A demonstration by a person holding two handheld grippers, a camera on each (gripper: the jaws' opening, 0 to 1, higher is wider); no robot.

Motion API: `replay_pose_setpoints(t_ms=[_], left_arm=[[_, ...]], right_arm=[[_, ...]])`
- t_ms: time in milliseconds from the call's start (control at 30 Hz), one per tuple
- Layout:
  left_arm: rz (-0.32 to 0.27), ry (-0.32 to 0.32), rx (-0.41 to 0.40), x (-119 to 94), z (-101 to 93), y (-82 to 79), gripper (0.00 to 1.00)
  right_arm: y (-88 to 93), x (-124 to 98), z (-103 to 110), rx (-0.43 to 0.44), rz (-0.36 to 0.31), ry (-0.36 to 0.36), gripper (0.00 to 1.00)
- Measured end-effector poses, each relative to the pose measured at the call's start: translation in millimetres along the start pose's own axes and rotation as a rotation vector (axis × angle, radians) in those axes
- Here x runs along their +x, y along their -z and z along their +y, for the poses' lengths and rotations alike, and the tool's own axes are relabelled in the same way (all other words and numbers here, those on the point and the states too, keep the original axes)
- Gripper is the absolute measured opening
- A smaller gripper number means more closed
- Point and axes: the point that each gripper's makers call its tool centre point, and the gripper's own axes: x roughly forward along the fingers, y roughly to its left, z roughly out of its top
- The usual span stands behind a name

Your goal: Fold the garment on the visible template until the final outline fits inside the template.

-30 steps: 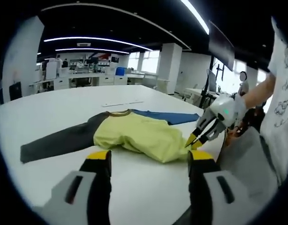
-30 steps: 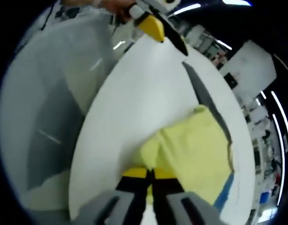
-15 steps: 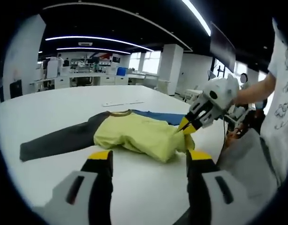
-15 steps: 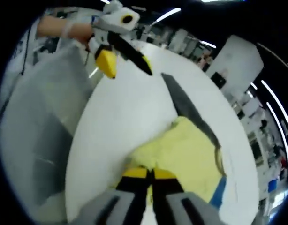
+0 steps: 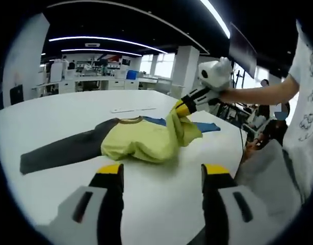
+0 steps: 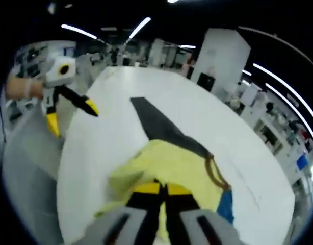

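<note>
The right gripper (image 5: 181,108) pinches the yellow garment (image 5: 141,140), lifting its hem. The left gripper (image 5: 159,171) hovers with fingers spread over bare white desk (image 5: 54,115). A person's sleeve (image 5: 307,97) stands right of them.

No legible text, label, brand, number or sign can be read in either view; distant wall boards and printed marks on clothing are too blurred.

The left gripper view sits low over the white surface (image 5: 54,117), looking level across it at the garment (image 5: 141,140) from some way off. The right gripper view looks steeply down from close above the garment (image 6: 172,166). Both take in the garment, the surface (image 6: 110,122) and the opposite hand-held gripper.
</note>
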Motion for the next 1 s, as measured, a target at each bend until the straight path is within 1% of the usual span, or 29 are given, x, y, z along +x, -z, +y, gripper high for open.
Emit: replay_pose_setpoints(t_ms=[100,200,233,400,467,600,667,800,1000], left_arm=[[0.003,0.004,-0.005,2,-1.7,0.4,0.58],[0.009,0.004,-0.009,4,-1.6,1.7,0.58],[0.009,0.004,-0.01,4,-1.2,2.0,0.58],[0.016,0.007,-0.019,7,2.2,4.6,0.57],[0.02,0.008,-0.02,8,3.3,6.0,0.57],[0.025,0.013,-0.026,10,1.4,7.3,0.57],[0.028,0.015,-0.029,12,1.5,7.8,0.57],[0.033,0.018,-0.034,15,3.9,8.4,0.57],[0.039,0.019,-0.043,17,6.3,11.0,0.56]], right_arm=[[3.5,5,-27,0.115,-0.005,0.05,0.0],[9.8,7,-42,0.182,-0.001,0.085,0.0],[14.5,5,-47,0.212,0.008,0.102,0.0],[29.1,6,-65,0.262,0.034,0.146,0.0],[36.9,13,-80,0.275,0.048,0.156,0.0],[51.8,20,-84,0.29,0.09,0.179,0.0],[58.8,21,-83,0.297,0.108,0.188,0.0],[71.6,35,-95,0.319,0.149,0.205,0.0],[88.7,45,-97,0.342,0.198,0.214,0.0]])
